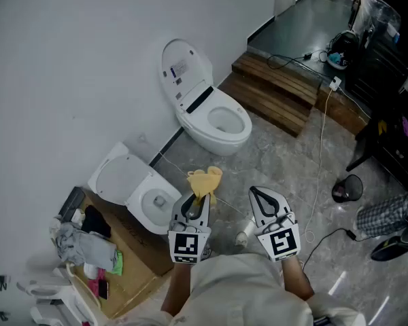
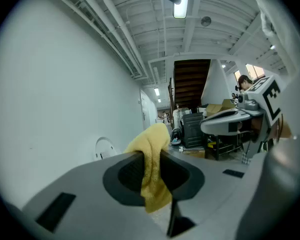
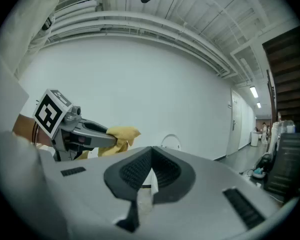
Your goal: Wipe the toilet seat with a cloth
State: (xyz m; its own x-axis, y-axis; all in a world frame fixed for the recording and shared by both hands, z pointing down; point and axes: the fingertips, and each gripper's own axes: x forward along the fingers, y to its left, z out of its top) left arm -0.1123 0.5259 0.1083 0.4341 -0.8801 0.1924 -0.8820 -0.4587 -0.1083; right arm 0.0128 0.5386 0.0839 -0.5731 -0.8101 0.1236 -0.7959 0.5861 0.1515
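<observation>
Cloth, yellow, is clamped in the left tongs and held out toward the toilet seat, still well apart, likely ready for wiping. The right tongs are closed, empty, kept aside.

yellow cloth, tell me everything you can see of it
The yellow cloth is soft, crumpled, plain fabric. The jaws of the left gripper are shut on it: one bunch sticks out past the tips, a fold hangs below. It is held in the air, short of the open toilet, touching only the jaws.
</observation>
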